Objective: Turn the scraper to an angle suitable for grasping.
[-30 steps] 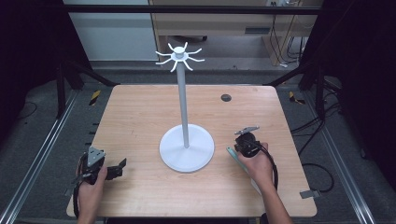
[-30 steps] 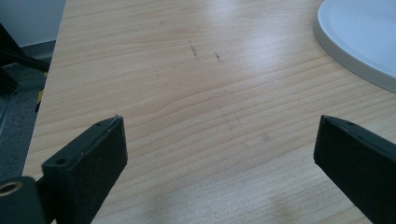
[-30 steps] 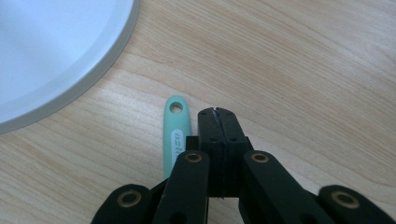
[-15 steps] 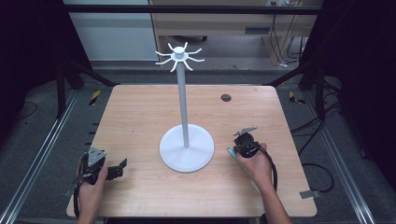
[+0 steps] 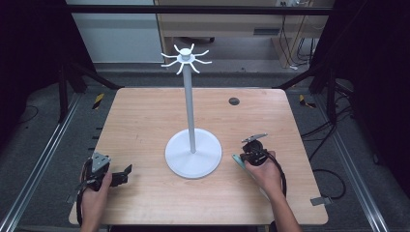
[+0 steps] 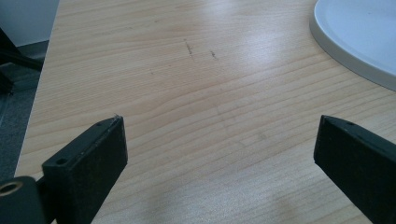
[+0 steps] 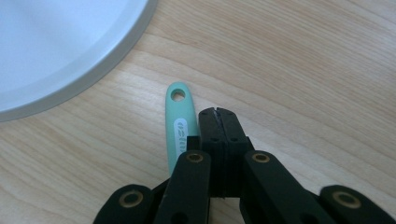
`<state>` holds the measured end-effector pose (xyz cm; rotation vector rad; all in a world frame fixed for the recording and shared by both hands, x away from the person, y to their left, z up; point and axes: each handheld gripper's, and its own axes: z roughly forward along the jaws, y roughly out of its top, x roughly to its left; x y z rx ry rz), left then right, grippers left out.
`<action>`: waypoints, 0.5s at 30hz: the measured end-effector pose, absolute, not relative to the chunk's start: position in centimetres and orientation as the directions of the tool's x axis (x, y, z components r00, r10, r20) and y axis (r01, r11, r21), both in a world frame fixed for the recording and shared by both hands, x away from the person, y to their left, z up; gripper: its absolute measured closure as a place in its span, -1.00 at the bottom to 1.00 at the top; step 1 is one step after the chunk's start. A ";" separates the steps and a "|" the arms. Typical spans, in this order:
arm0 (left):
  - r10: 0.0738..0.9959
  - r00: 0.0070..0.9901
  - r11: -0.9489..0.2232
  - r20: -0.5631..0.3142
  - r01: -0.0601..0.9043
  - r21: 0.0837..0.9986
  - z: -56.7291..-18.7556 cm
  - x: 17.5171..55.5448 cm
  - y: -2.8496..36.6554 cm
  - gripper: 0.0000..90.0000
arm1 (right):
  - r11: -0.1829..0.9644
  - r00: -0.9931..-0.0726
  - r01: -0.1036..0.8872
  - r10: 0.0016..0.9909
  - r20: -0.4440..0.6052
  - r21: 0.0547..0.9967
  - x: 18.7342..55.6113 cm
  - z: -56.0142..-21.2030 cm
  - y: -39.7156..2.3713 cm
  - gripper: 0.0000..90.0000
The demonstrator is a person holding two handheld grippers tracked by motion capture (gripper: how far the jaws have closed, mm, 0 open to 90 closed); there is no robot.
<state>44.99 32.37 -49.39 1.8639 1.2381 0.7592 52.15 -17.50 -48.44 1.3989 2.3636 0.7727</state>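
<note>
The table (image 5: 145,121) bears a tall white stand (image 5: 192,150) with hooks on top; at its left edge the left gripper (image 6: 219,154) rests with its 2 jaws spread over bare wood. Right of the stand's base, the right gripper (image 7: 218,114) has its jaws pressed together, empty, just beside a mint handle (image 7: 180,123) lying flat. The handle looks light, stiff, slick plastic, likely best pinched across its narrow middle, leaving its 1 hanging hole free.

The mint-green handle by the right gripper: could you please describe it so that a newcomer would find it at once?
Start at the white round base of the tall stand in the middle of the light wooden table. Just to its right, the right gripper rests with its fingers shut. Beside them lies the slim mint-green plastic handle, flat on the wood, with a hanging hole at its tip and a white oval label.
</note>
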 end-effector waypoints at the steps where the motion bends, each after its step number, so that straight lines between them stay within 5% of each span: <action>1: 0.933 0.355 -0.243 0.067 0.482 0.842 -49.4 45.0 32.4 -0.95 | 0.391 -0.494 0.715 0.869 0.023 0.579 52.0 -48.5 -17.4 1.00; 15: 0.930 0.362 -0.252 0.069 0.487 0.836 -49.5 45.1 32.2 -0.95 | 0.439 -0.558 0.692 0.829 0.039 0.573 50.6 -48.4 -15.8 1.00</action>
